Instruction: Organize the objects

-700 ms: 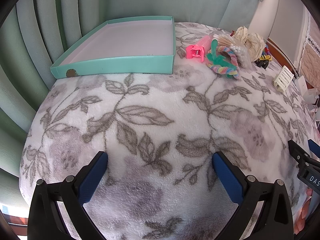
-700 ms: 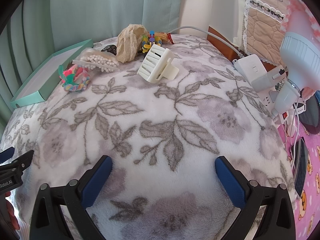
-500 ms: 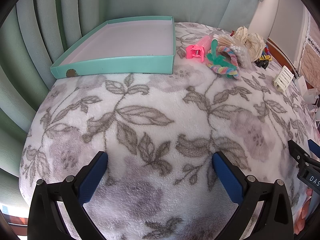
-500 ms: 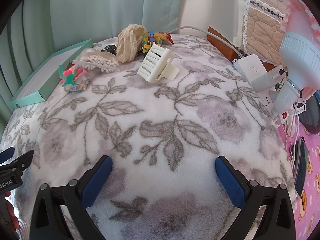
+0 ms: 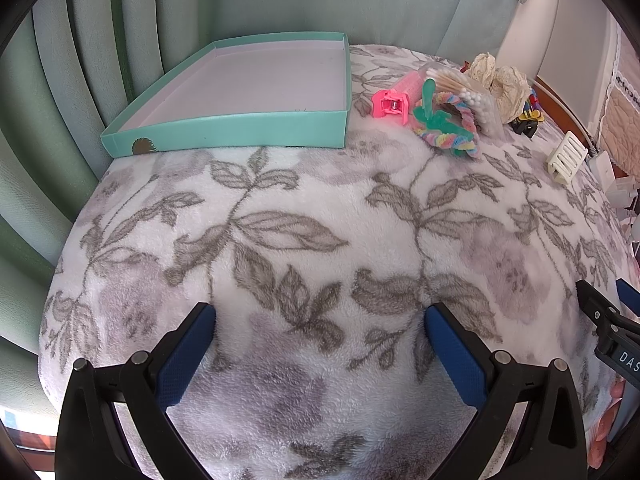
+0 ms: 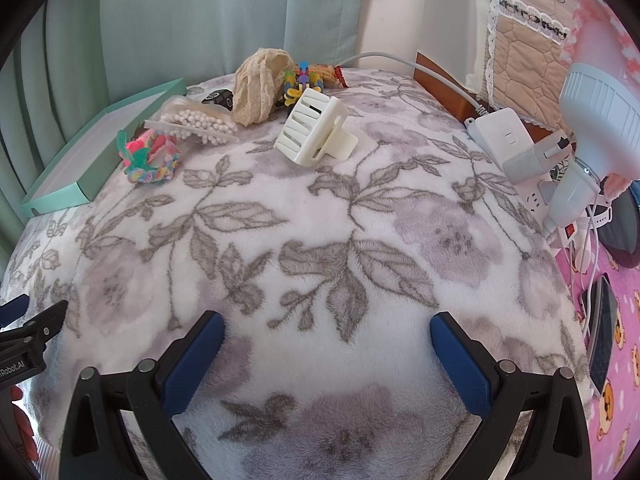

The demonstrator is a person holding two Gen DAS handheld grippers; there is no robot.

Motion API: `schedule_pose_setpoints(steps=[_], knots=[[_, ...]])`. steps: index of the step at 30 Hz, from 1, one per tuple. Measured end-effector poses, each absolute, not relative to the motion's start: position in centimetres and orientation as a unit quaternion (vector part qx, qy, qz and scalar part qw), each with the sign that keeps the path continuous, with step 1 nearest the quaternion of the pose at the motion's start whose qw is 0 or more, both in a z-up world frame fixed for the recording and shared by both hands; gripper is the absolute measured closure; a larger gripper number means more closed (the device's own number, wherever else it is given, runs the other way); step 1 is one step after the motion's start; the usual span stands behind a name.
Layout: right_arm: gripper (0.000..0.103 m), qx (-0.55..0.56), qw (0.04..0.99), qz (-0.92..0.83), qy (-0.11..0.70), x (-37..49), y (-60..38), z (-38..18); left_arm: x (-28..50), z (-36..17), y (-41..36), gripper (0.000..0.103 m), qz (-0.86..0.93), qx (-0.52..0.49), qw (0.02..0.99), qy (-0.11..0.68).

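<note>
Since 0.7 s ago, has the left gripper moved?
No. The left gripper sits in the same spot against the teal tray and blanket pattern.

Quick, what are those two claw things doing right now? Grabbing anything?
Left gripper: open, fingers wide apart, holding nothing, above the floral blanket.
Right gripper: open, holding nothing.

Pale green pleated curtains (image 5: 80,92) fill the upper left of the frame behind a fleece blanket (image 5: 304,240) printed with grey leaves; daylight possibly comes through them.
</note>
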State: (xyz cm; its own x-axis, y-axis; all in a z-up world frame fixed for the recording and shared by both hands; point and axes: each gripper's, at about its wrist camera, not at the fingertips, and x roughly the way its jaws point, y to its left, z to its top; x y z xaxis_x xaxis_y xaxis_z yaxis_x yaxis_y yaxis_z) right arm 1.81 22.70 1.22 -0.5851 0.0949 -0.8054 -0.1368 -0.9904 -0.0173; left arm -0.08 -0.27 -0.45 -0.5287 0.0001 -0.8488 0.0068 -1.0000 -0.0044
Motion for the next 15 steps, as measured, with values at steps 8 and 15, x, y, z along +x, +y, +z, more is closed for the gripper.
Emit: schedule_pose_setpoints(steps=[8,15], knots=[[0.000,-0.453,0.063,0.889,0.020,1.84,22.67,1.27,-0.50,-0.67,-0.32,0.000,-0.868,0.496,0.012,0.013],[0.000,-0.456,0.062,0.888,0.020,1.65,22.66,1.27,-0.39,-1.06,-0.04,0.000,-0.871,0.492,0.013,0.009]])
